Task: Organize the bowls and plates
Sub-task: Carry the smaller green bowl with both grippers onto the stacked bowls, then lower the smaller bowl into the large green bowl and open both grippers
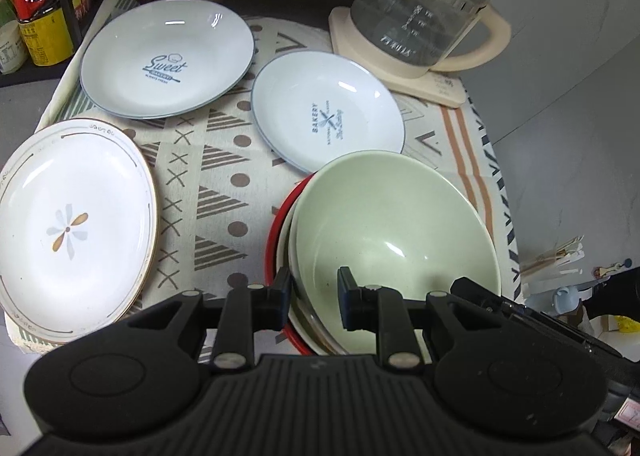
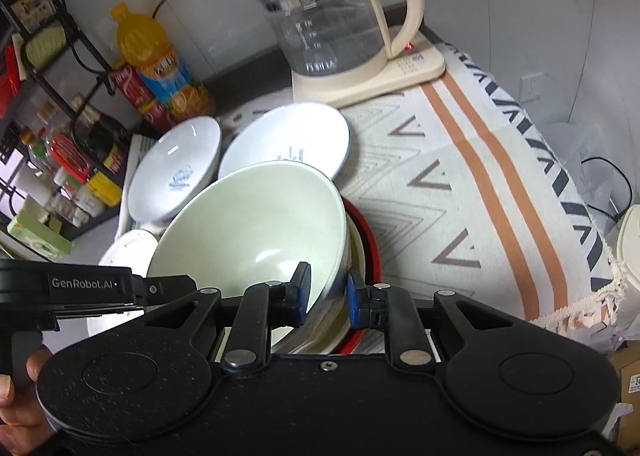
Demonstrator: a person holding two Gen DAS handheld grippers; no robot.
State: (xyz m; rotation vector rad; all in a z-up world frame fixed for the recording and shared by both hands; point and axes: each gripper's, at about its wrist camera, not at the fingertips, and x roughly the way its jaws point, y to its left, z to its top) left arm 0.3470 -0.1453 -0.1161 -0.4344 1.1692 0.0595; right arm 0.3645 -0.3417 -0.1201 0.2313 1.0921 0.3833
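1. Both grippers straddle the rim of a glossy pale-green bowl (image 1: pixel 394 224), nested tilted atop a cream bowl and a red dish on the patterned cloth (image 1: pixel 224 192).
2. The left gripper (image 1: pixel 314 298) and right gripper (image 2: pixel 328 292) each have fingers apart, one inside and one outside; contact is unclear.
3. Three smooth, shallow plates lie separately beyond, likely awaiting stacking.

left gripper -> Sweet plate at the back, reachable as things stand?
Probably yes. The left gripper straddles the green bowl's near rim, jaws apart, not clamped, so it looks free to lift off. The Sweet plate lies alone on the cloth, nothing on it, with bare cloth leading toward it.
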